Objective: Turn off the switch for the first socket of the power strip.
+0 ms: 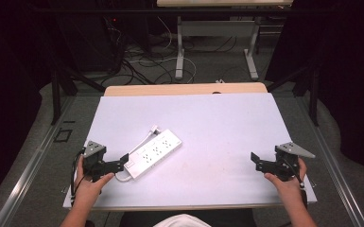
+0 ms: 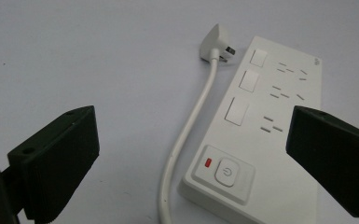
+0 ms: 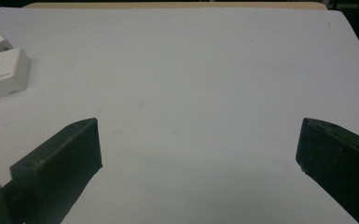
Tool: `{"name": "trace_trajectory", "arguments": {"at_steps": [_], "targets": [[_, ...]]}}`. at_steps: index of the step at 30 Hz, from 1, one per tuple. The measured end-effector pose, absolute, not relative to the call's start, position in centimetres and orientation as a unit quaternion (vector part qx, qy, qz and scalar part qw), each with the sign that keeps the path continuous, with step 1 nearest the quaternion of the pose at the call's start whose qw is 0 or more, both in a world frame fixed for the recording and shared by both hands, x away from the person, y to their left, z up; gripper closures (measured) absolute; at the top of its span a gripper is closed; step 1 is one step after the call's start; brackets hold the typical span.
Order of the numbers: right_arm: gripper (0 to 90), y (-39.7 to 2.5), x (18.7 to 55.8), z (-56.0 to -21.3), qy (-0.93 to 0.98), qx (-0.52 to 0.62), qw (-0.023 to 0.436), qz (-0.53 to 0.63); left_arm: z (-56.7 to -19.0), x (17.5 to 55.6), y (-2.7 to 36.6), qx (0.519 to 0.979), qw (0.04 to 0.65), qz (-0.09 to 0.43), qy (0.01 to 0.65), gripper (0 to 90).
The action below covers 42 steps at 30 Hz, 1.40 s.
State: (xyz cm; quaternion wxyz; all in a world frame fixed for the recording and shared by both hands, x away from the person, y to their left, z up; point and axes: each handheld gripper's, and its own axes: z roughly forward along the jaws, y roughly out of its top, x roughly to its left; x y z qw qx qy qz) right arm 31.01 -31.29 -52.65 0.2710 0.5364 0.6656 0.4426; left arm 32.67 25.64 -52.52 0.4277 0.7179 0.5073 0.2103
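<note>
On the white counter [image 1: 227, 123], left gripper [image 1: 123, 161] gaped at the power strip [image 1: 154, 152], lining up; right gripper [image 1: 255, 161] waited open.

In the left gripper view, the power strip [image 2: 265, 140] is cut off by the bottom edge, and its far right corner is hidden behind the right jaw of the left hand-held gripper [image 2: 191, 163]. The cord [image 2: 186, 135] is cut off at the bottom. In the right gripper view, the strip [image 3: 0, 72] is cut by the left edge.
</note>
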Motion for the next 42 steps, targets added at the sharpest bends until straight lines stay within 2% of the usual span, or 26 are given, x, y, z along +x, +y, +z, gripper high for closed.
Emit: {"name": "trace_trajectory", "arguments": {"at_steps": [5, 18, 30, 42], "targets": [[0.0, -31.2, 31.5, -53.3, 0.671, 0.543, 0.253, 0.437, -52.6, 33.0, 26.0, 0.713, 0.424, 0.21, 0.518, 2.0], [2.4, -30.1, 31.5, -52.9, 0.674, 0.524, 0.268, 0.447, -52.0, 31.8, 25.1, 0.727, 0.414, 0.255, 0.485, 0.6], [2.5, -29.8, 31.6, -53.0, 0.675, 0.525, 0.271, 0.442, -49.9, 32.3, 24.0, 0.727, 0.439, 0.231, 0.475, 2.2], [5.5, -29.6, 31.7, -53.4, 0.677, 0.531, 0.262, 0.438, -48.9, 33.4, 23.5, 0.733, 0.429, 0.221, 0.48, 4.6]]}}
